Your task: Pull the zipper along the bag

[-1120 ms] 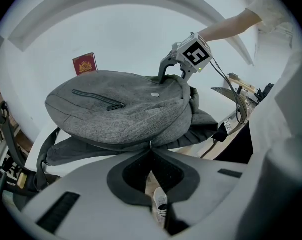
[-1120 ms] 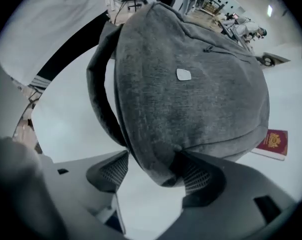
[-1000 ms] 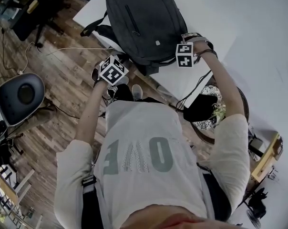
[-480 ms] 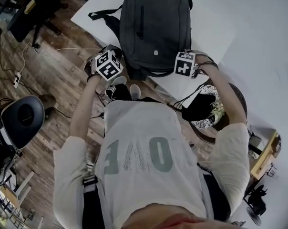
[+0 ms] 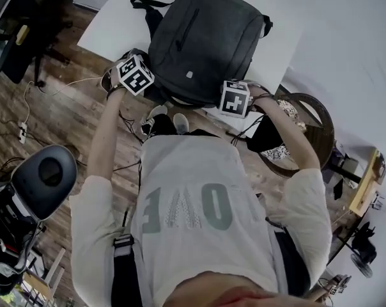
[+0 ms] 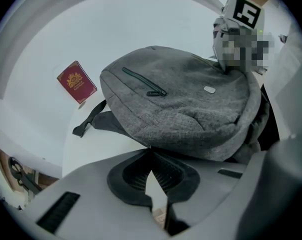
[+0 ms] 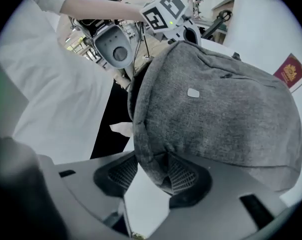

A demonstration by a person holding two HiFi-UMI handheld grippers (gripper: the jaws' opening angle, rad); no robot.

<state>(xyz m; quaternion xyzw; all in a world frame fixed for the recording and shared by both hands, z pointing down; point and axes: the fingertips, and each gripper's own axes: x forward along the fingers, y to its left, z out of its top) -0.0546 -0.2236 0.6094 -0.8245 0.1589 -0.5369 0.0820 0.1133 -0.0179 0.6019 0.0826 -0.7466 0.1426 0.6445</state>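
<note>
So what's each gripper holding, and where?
Right gripper, jaws just closing, pinches the bag by its edge fold. Left gripper shut at its rim; hold unclear.

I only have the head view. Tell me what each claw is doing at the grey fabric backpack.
Observer: The left claw is shut, its tips meeting at the near edge of the grey fabric backpack. I cannot tell whether they pinch anything.
Operator: Now the right one.
Observer: The right claw has just been closing. A fold of the backpack's edge sits between its pads, which appear to touch it on both sides.
Operator: Report anything beyond the bag.
Observer: A small dark red booklet lies on the white table past the backpack, apart from it.
</note>
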